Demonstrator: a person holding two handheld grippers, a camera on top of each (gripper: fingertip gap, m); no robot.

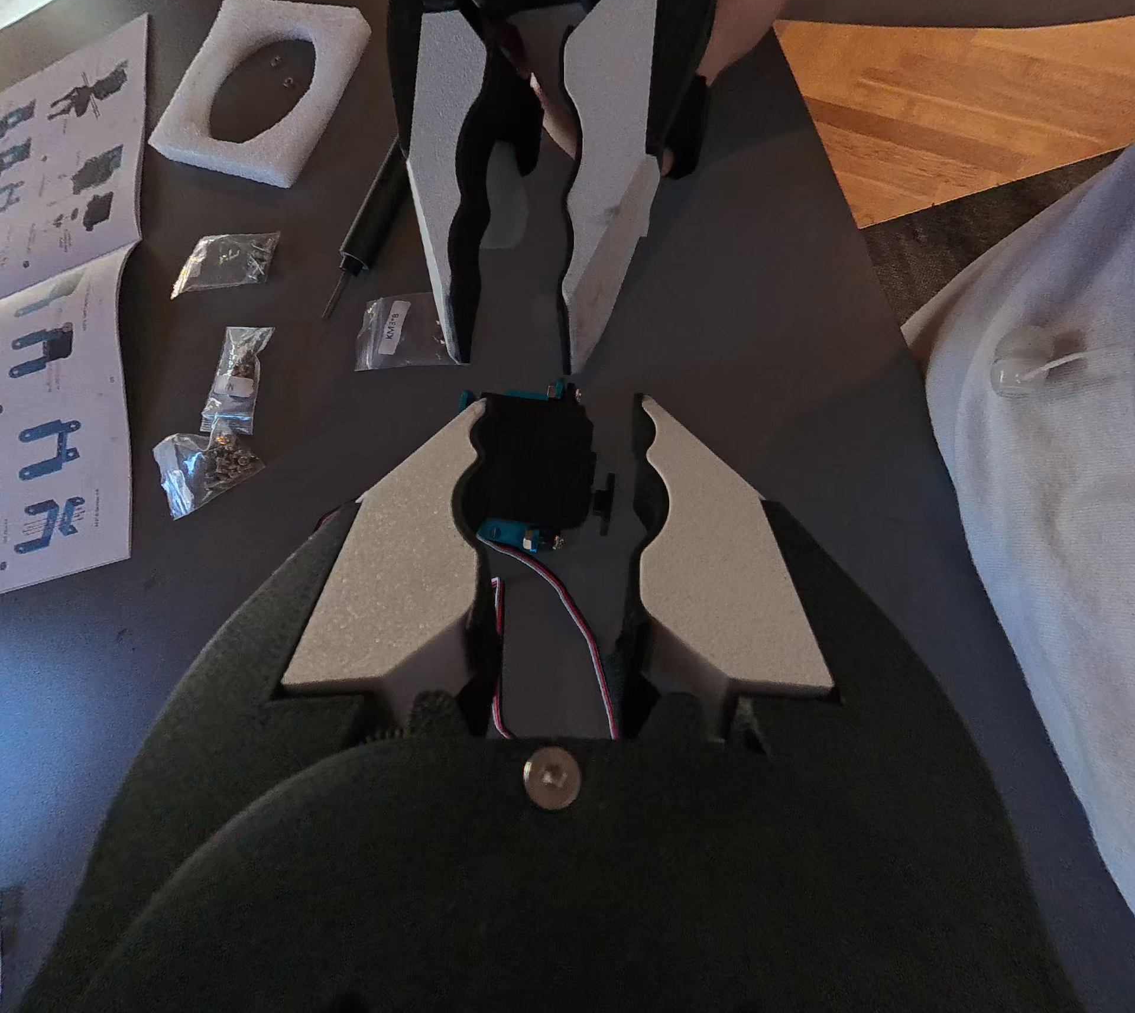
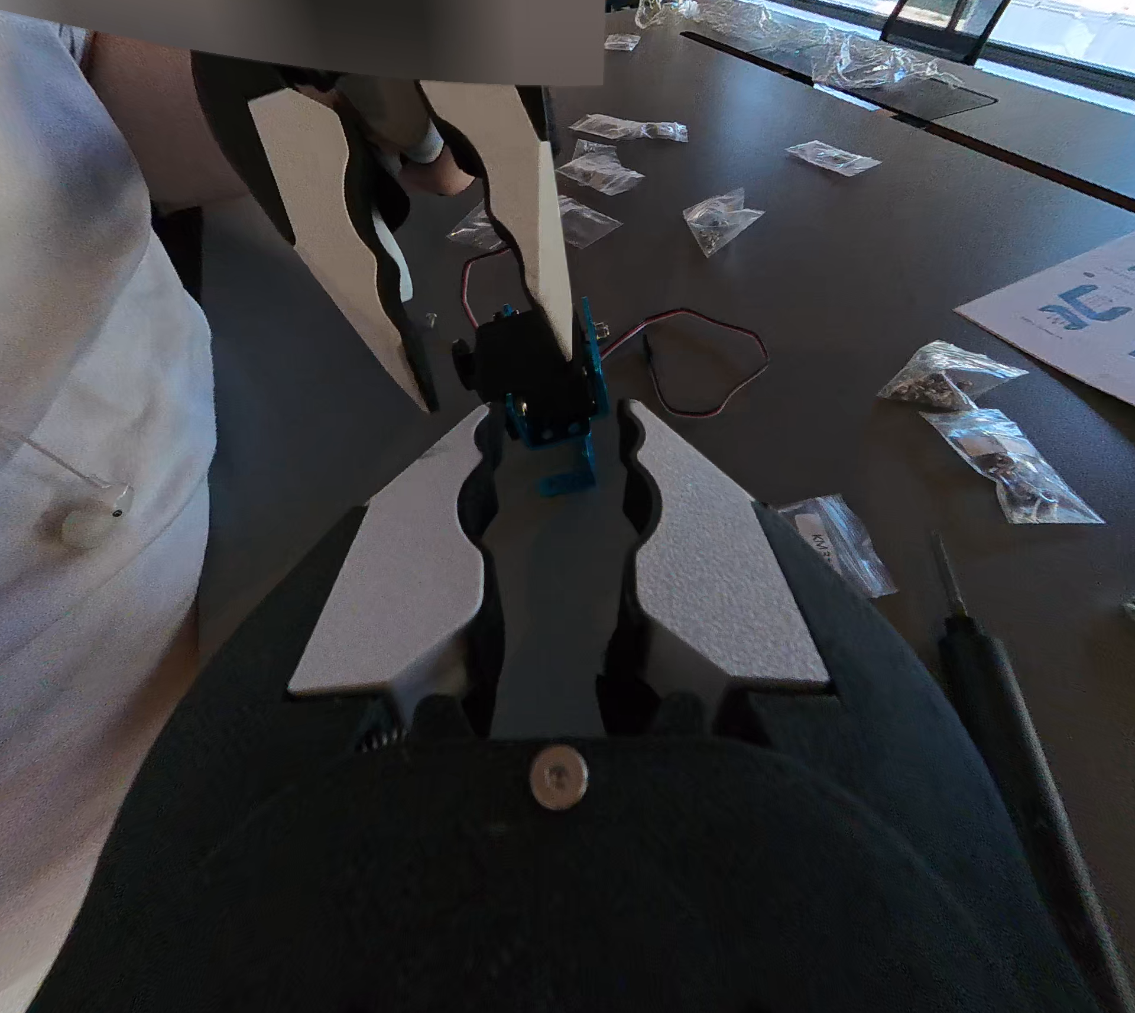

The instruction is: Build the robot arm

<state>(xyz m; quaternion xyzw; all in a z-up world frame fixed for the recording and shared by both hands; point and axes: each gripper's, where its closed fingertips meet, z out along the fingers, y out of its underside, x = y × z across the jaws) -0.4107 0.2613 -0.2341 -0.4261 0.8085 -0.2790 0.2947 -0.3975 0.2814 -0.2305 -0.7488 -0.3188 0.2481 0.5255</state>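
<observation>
**Both grippers at the servo**

Your left gripper (image 1: pixel 560 400) stands wide around the black servo in its blue metal bracket (image 1: pixel 533 467), frame centre. Your right gripper (image 2: pixel 556 409), fingers apart, holds nothing just beside the bracket on the dark table (image 2: pixel 860 307).

On the table (image 2: pixel 860 271): one servo (image 2: pixel 540 369) in a blue bracket (image 2: pixel 562 461), one screwdriver (image 2: pixel 1007 738), one booklet (image 1: pixel 67 307), one foam pad (image 1: pixel 258 86), and beyond the servo about ten small screw bags (image 2: pixel 718 218).
</observation>
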